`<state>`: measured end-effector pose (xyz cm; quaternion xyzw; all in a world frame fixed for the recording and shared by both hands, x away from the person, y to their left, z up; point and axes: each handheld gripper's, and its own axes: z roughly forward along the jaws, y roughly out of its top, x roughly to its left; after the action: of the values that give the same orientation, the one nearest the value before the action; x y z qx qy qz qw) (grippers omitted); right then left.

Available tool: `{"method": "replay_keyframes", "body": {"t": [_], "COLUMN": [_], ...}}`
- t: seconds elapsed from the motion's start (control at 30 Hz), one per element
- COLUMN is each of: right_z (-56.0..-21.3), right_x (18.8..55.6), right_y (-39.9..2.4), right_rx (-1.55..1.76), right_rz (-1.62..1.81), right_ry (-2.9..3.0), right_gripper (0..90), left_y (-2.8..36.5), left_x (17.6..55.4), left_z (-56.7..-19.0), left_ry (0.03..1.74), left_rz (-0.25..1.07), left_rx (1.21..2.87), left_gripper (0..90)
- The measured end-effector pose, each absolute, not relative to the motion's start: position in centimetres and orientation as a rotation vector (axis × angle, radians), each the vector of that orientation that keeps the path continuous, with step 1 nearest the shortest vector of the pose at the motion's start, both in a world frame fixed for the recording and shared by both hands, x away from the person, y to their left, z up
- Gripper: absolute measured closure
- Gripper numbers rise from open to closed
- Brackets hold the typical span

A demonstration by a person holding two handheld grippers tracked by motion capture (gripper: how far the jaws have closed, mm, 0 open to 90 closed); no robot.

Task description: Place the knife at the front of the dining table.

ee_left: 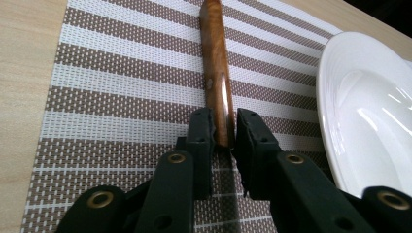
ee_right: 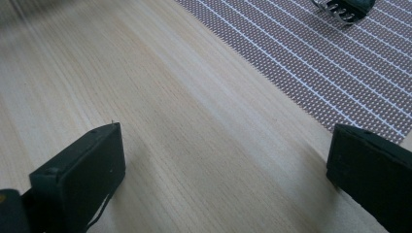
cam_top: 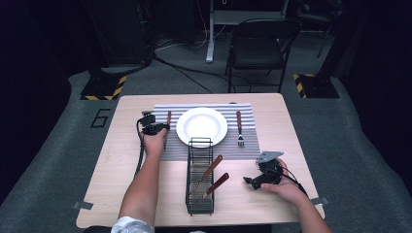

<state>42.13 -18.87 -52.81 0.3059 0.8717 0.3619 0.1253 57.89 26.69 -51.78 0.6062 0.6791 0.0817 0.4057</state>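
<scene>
Left gripper (ee_left: pixel 223 133) under my control, jaws pinching wooden knife handle (ee_left: pixel 216 73) on striped placemat (ee_left: pixel 121 92), left of white plate (ee_left: pixel 369 107). Handle stiff, glossy, likely slippery; I hold near blade. Right gripper (ee_right: pixel 226 160) gapes, empty, over table (ee_right: pixel 170 97).

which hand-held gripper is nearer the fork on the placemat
Right. The right hand-held gripper sits on bare table just below the fork. The left hand-held gripper is across the plate, at the wooden-handled utensil.
</scene>
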Motion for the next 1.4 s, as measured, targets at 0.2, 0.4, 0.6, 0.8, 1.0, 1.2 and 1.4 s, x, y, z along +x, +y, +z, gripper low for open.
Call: {"method": "replay_keyframes", "body": {"t": [0.2, 0.4, 0.6, 0.8, 1.0, 1.2, 1.4], "right_z": [-52.8, -52.8, -52.8, -52.8, -52.8, -52.8, -52.8], "right_x": [42.1, 42.1, 42.1, 42.1, 42.1, 42.1, 42.1], "right_y": [-18.9, -18.9, -18.9, -18.9, -18.9, -18.9, -18.9], "right_rx": [0.893, 0.891, 0.891, 0.891, 0.892, 0.892, 0.891], "right_rz": [1.056, 1.054, 1.054, 1.054, 1.056, 1.055, 1.055], "right_ry": [2.54, 2.54, 2.539, 2.539, 2.539, 2.54, 2.539], "right_gripper": [0.0, 0.0, 0.0, 0.0, 0.0, 0.0, 0.0], "left_y": [26.9, 27.0, 27.4, 27.5, 28.0, 28.0, 27.7], "left_x": [57.8, 57.7, 57.7, 57.5, 57.1, 56.7, 56.0], "left_z": [-51.7, -51.6, -51.5, -51.1, -50.4, -49.6, -48.8], "left_ry": [1.725, 1.736, 1.742, 1.738, 1.715, 1.682, 1.63], "left_rz": [0.211, 0.218, 0.231, 0.238, 0.255, 0.278, 0.294], "left_rx": [1.53, 1.523, 1.532, 1.519, 1.52, 1.571, 1.584], "left_gripper": [76.1, 74.9, 76.4, 74.4, 68.4, 64.8, 64.5]}}
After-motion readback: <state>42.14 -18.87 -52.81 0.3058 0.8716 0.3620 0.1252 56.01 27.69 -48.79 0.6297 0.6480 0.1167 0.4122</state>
